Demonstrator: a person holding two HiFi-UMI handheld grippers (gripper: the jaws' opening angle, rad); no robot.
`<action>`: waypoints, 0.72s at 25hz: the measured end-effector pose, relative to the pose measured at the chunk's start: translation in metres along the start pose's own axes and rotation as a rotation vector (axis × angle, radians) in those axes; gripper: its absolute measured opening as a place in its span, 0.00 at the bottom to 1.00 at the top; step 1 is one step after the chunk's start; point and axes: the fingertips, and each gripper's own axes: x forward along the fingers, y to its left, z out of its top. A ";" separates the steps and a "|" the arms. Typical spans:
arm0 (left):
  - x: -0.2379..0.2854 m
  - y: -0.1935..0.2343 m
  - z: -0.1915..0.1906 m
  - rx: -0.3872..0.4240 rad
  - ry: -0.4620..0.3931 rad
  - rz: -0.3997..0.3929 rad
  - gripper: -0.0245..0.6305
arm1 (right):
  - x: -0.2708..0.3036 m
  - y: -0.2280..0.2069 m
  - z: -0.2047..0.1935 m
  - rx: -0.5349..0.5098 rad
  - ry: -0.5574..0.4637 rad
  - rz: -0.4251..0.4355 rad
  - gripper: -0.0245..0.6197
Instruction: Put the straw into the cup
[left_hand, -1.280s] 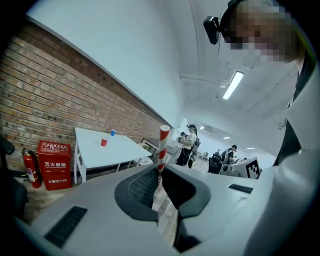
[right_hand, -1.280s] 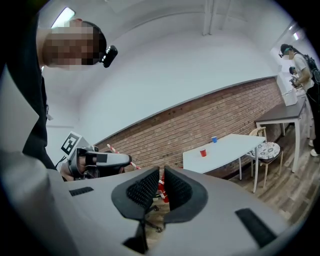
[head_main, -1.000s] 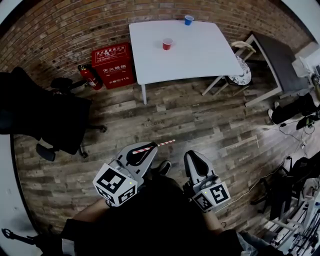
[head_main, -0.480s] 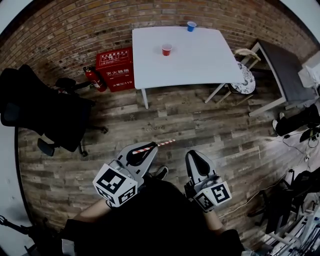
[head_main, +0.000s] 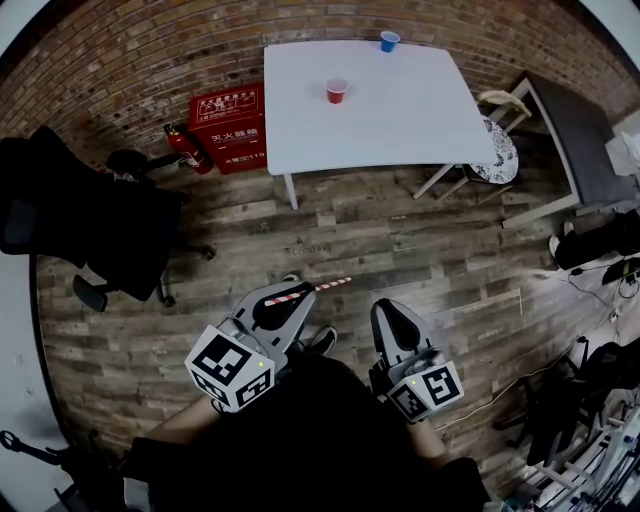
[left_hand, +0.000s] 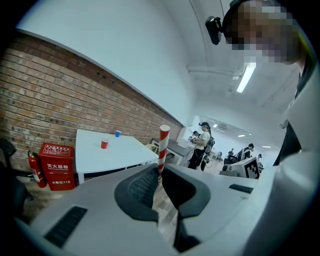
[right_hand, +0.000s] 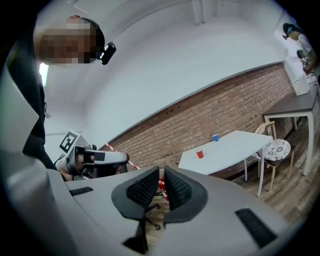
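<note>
A red-and-white striped straw (head_main: 308, 291) is clamped in my left gripper (head_main: 292, 305), which is shut on it low over the wooden floor. The straw sticks out past the jaws to the right. In the left gripper view the straw (left_hand: 163, 144) stands up between the pads. My right gripper (head_main: 384, 308) is beside it, shut with nothing in it, its jaws all but touching in the right gripper view (right_hand: 161, 172). A red cup (head_main: 336, 90) stands on the white table (head_main: 400, 120) far ahead. A blue cup (head_main: 389, 41) sits at the table's far edge.
A red fire-equipment box (head_main: 228, 128) and an extinguisher (head_main: 185, 150) stand left of the table against the brick wall. A black office chair (head_main: 110, 235) is at the left. A white chair (head_main: 497, 140) and a grey desk (head_main: 565, 120) are to the right. Cables lie at the far right.
The head view has swayed a little, so the table sits slightly differently in frame. Both grippers keep the same pose, the straw still clamped in the left one.
</note>
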 end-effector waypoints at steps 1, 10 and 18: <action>0.004 0.004 0.003 -0.002 0.000 -0.008 0.10 | 0.004 -0.004 0.001 -0.008 0.007 -0.014 0.12; 0.039 0.070 0.043 -0.016 -0.007 -0.095 0.10 | 0.070 -0.028 0.014 -0.050 0.046 -0.129 0.12; 0.060 0.138 0.076 -0.042 -0.003 -0.167 0.10 | 0.140 -0.032 0.028 -0.073 0.052 -0.200 0.12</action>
